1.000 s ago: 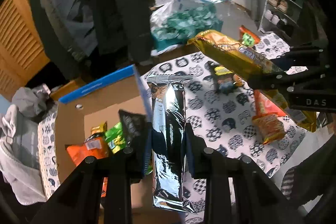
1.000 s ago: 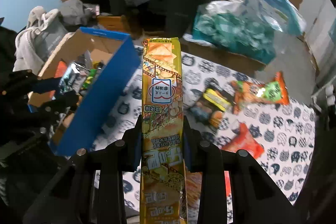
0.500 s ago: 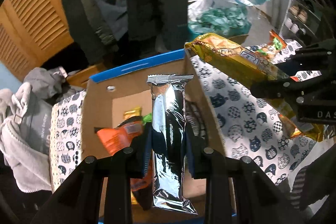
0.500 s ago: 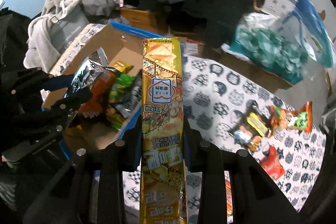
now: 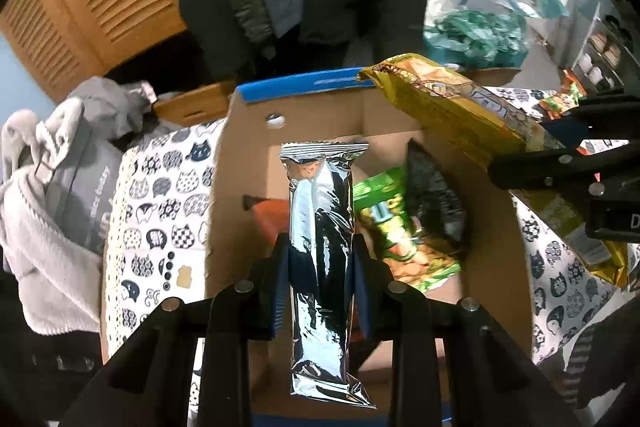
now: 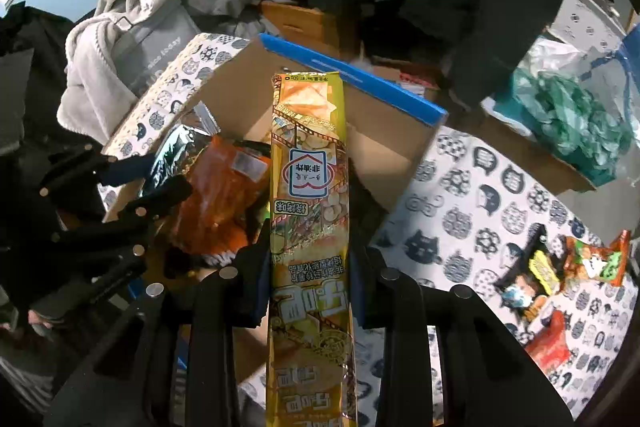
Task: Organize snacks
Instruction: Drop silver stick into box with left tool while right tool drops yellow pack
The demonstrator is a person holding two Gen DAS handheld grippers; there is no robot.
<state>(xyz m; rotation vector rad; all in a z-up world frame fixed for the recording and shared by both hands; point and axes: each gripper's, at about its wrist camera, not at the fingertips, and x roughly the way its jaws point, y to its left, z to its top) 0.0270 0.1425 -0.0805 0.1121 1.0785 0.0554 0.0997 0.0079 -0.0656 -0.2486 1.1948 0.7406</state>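
A: Left gripper (image 5: 320,263) — jaws clamped on the silver foil packet (image 5: 322,227), held upright along the fingers, over the open cardboard box (image 5: 248,163).

B: Right gripper (image 6: 308,271)?

A: Jaws clamped on the long yellow snack packet (image 6: 310,187). Its far end hangs over the box's blue-edged far wall (image 6: 352,75) in the right wrist view; in the left wrist view the same packet reaches in from the right, over the box's right wall.

B: Box contents?

A: Orange packet (image 6: 224,203) toward the left, green packet (image 5: 396,227) and a black packet (image 5: 436,203) leaning beside it on the right. Box stands on the cat-print surface (image 6: 472,195).

B: Snacks outside the box?

A: Loose ones lie well right of it on the surface — an orange-green packet (image 6: 596,261), a dark packet with yellow print (image 6: 528,279), a red one (image 6: 550,343) nearer. Grey clothing (image 6: 120,39) is heaped left of the box; a clear bag of teal items (image 6: 572,115) sits far right.
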